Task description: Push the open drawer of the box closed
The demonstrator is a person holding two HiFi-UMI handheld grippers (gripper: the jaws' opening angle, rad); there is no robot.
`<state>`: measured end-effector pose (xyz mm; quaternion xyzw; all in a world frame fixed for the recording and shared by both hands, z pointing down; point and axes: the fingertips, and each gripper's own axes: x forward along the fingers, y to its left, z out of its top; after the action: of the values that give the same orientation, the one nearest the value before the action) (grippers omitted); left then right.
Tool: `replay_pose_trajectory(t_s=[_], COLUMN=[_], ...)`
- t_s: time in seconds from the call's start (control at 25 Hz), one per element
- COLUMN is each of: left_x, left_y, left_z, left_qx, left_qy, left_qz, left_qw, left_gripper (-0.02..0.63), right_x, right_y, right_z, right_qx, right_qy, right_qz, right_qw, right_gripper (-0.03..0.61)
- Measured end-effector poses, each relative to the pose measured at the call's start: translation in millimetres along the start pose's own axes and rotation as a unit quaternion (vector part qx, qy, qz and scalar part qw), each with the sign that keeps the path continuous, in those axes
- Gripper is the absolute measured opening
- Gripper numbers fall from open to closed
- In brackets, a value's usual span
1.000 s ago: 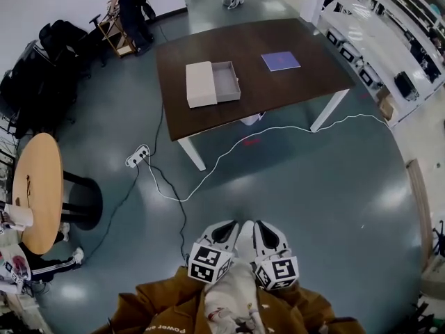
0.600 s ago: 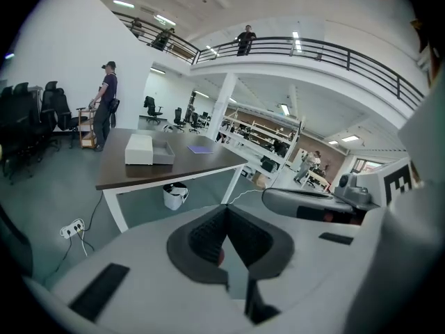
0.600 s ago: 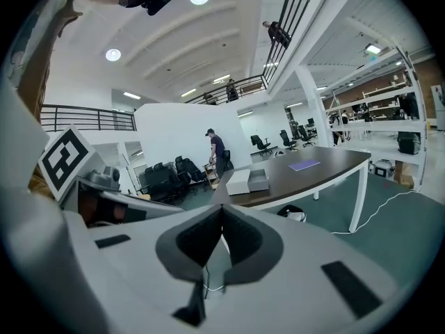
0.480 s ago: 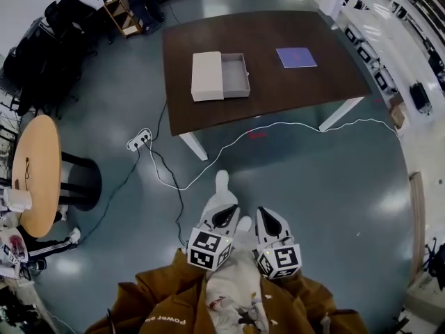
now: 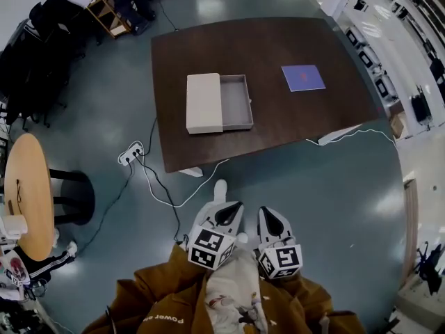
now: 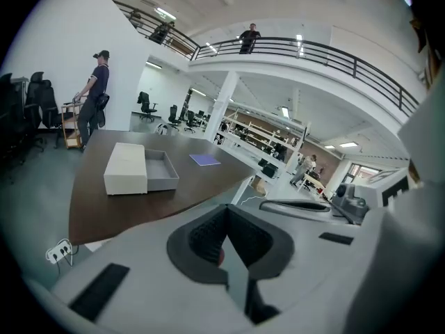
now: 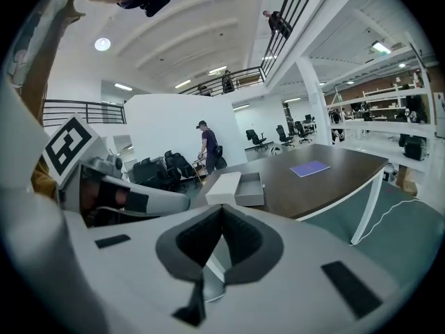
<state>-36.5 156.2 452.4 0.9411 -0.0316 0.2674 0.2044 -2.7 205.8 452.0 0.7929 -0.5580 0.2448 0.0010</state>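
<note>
A beige box (image 5: 204, 103) lies on the dark brown table (image 5: 208, 54), its grey drawer (image 5: 236, 103) pulled out to the right and empty. The box (image 6: 126, 168) and drawer (image 6: 161, 171) also show in the left gripper view, and the box (image 7: 224, 185) and drawer (image 7: 250, 188) in the right gripper view. Both grippers are held close to my body, well short of the table. My left gripper (image 5: 233, 206) (image 6: 226, 211) is shut with nothing in it. My right gripper (image 5: 268, 213) (image 7: 221, 211) is shut and holds nothing either.
A purple sheet (image 5: 303, 77) lies on the table's right part. A power strip (image 5: 130, 153) and a white cable (image 5: 201, 179) run over the floor by the table's near left leg. A round wooden table (image 5: 28, 193) stands at the left. A person (image 6: 94, 103) stands beyond the table.
The table and box have come nearer and lower in the head view as I step toward them. Both grippers stay shut and close to my body.
</note>
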Motion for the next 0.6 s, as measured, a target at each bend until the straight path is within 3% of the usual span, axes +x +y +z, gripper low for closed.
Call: replay_pose_trajectory(t_s=[0.32,0.6], left_x=[69,107], left_y=[102,144], left_z=[71,103], left_qx=[-0.013,-0.012], left_qy=[0.023,0.023], left_qz=[-0.015,-0.025], left_qw=[0.9995,0.9994], left_gripper=[0.003,0.003], right_x=[123,183], right_y=[-27,-44], right_z=[55,77], right_qx=[-0.003,-0.007], right_qy=[0.017,0.018], right_qz=[-0.019,-0.018], right_qw=[1.0,1.0], right_gripper=[0.003,0.003])
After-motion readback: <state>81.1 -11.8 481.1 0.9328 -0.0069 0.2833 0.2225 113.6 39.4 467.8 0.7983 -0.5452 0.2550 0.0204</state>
